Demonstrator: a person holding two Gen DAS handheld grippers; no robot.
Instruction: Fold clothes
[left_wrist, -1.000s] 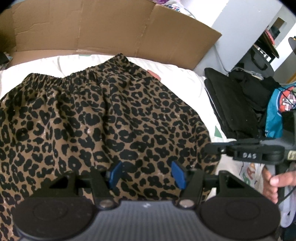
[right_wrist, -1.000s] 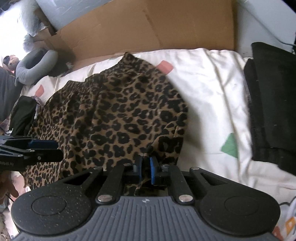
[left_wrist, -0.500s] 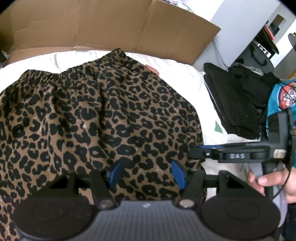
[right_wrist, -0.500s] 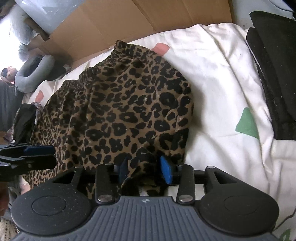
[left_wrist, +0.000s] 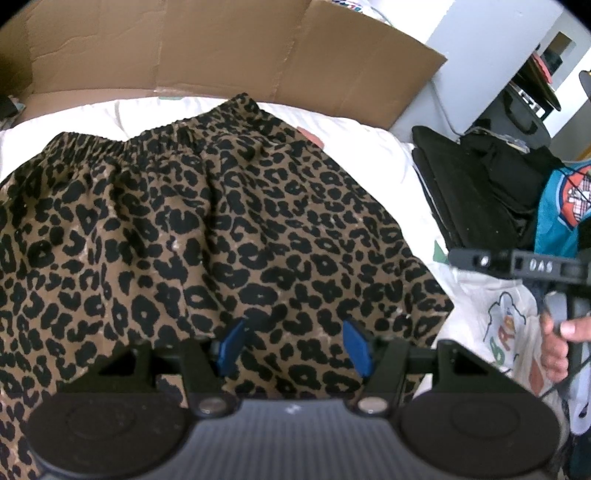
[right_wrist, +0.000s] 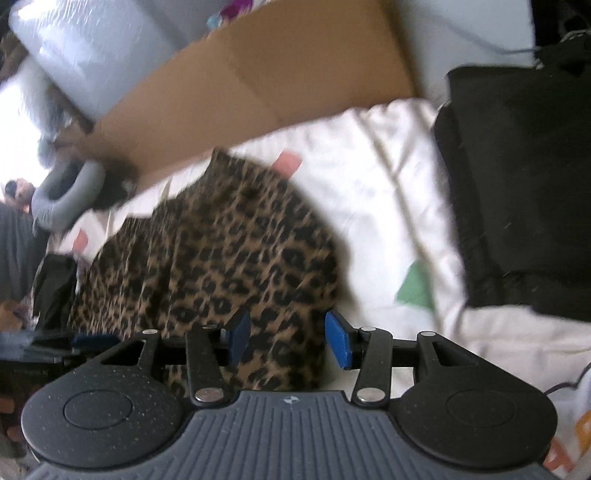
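The right gripper (right_wrist: 282, 338) has just been opening and lets go of the leopard skirt (left_wrist: 207, 240), now lying folded on the bed (right_wrist: 388, 206); fingers (right_wrist: 338, 341) spread, nothing pinched. The left gripper (left_wrist: 293, 341) hovers released above it; this fold looks finished.

Leopard-print skirt (left_wrist: 207, 236) lies spread flat, elastic waistband toward cardboard.

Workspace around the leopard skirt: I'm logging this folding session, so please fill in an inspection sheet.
Surface: white quilt with coloured patches.
Job's things: brown leopard-print elastic-waist skirt, spread flat.
Clutter: folded black clothes; teal printed garment; white printed shirt.
Grippers: left tool open above the skirt; right tool just opened, pads clear of the skirt's edge.
Cables: thin black cable by the hand.
Surroundings: brown cardboard sheet; grey neck pillow.
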